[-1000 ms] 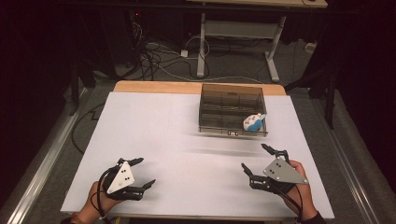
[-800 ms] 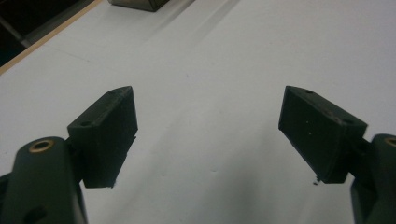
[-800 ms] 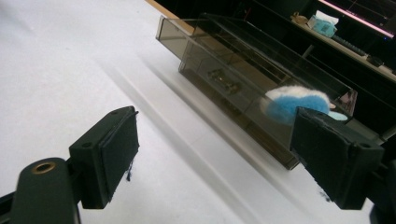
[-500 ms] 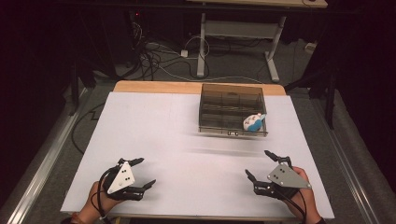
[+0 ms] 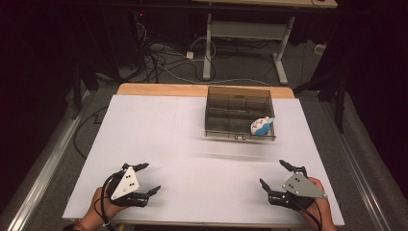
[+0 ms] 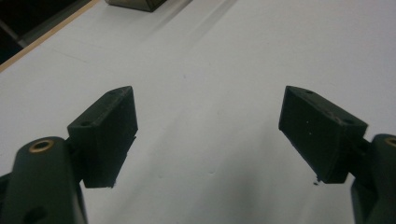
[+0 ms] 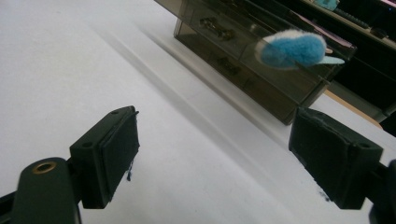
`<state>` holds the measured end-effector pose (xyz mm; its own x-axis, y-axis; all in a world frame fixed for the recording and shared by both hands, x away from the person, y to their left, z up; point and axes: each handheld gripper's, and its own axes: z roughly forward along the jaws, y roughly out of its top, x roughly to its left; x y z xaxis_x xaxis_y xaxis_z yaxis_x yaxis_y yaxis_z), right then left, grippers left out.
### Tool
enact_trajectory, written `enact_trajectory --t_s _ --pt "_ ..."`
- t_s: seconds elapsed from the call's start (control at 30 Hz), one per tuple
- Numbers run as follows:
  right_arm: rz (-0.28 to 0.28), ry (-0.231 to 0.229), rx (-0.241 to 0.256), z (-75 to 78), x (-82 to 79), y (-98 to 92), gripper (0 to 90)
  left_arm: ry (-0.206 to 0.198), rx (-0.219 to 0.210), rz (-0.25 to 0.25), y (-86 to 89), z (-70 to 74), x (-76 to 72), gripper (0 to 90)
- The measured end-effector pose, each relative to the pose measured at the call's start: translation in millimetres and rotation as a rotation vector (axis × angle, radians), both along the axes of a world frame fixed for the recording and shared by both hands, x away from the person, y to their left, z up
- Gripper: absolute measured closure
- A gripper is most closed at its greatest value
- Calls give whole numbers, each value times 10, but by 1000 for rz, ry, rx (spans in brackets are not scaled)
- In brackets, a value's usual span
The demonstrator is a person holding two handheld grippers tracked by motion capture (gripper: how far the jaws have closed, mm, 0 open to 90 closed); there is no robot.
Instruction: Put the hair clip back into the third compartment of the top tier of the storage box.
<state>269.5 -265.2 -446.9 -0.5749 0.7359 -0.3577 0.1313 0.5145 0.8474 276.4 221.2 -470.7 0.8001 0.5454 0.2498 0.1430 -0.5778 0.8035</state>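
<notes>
A smoky clear plastic box with compartments stands at the back right of the white table. A blue and white plush toy rests on the box's front right corner; in the right gripper view this toy lies on top of the box. My left gripper is open at the front left, held in a hand, nothing between its jaws. My right gripper is open at the front right, well short of the box, jaws empty.
A wooden strip runs along the table's far edge. Behind it are cables on the floor and a desk frame. Metal rails flank the table on both sides.
My right gripper has drawn back toward the table's front edge, away from the box. The left gripper has stayed put.
</notes>
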Motion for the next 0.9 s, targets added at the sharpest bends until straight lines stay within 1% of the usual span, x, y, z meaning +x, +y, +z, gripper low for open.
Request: enact_trajectory --t_s 0.2,0.5,0.6,0.7,0.77,0.83,0.9 --pt "-13 5 -3 -65 -10 -94 160 3 -2 -1 -1 -2 6 186" --pt "-40 29 4 -174 -24 -269 160 6 -1 -4 -17 -3 29 186" --pt "-49 31 20 -207 -33 -341 160 8 -7 -3 -22 -2 40 186" --pt "-70 45 48 -256 -47 -420 160 9 -6 -2 -30 -3 50 186" --pt "-81 53 52 -279 -52 -452 159 9 -5 -1 -35 -4 51 186" --pt "-78 40 77 -270 -68 -480 160 8 -2 -2 -41 -5 44 186" --pt "-84 40 74 -263 -70 -492 160 7 2 -2 -47 -5 33 185"
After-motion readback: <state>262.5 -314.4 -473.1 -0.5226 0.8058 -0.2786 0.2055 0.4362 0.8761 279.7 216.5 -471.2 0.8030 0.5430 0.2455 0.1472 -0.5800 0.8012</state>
